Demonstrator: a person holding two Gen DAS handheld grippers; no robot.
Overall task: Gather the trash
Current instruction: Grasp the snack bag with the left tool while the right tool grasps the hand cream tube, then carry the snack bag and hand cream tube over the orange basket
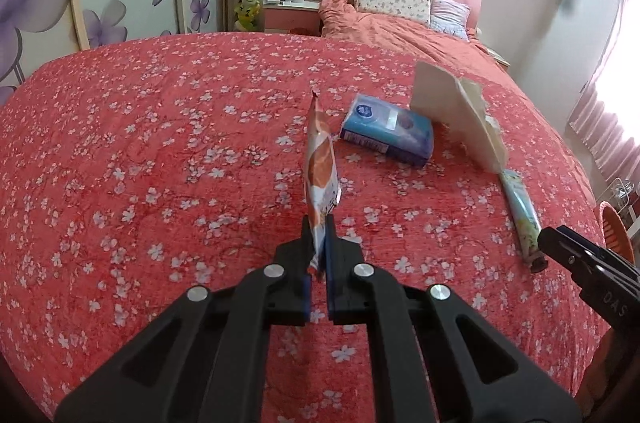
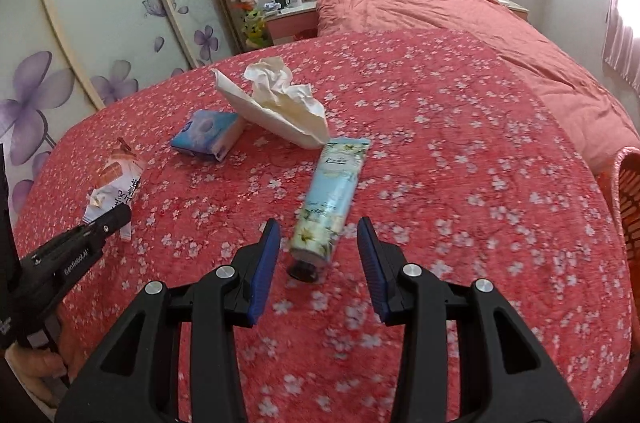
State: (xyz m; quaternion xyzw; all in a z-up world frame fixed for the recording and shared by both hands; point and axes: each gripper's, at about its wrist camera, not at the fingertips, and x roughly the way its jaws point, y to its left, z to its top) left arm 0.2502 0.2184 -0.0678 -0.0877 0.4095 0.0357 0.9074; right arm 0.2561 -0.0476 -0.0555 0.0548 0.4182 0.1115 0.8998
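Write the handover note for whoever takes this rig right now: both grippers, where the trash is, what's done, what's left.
Left gripper: shut on the orange snack wrapper, lifted off the bedspread.
Right gripper: open, pads either side of the cream tube, not gripping; the tube lies flat.
Still on the bed: blue tissue pack, white tissue bag with crumpled tissue.
Done: wrapper picked up. Left: tube, pack, bag; orange basket stands at the right edge.

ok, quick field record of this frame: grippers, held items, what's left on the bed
left gripper: shut on snack wrapper
right gripper: open, either side of hand cream tube, not gripping
on bedspread: tube, blue tissue pack, white paper with crumpled tissue
basket: orange, at the right edge
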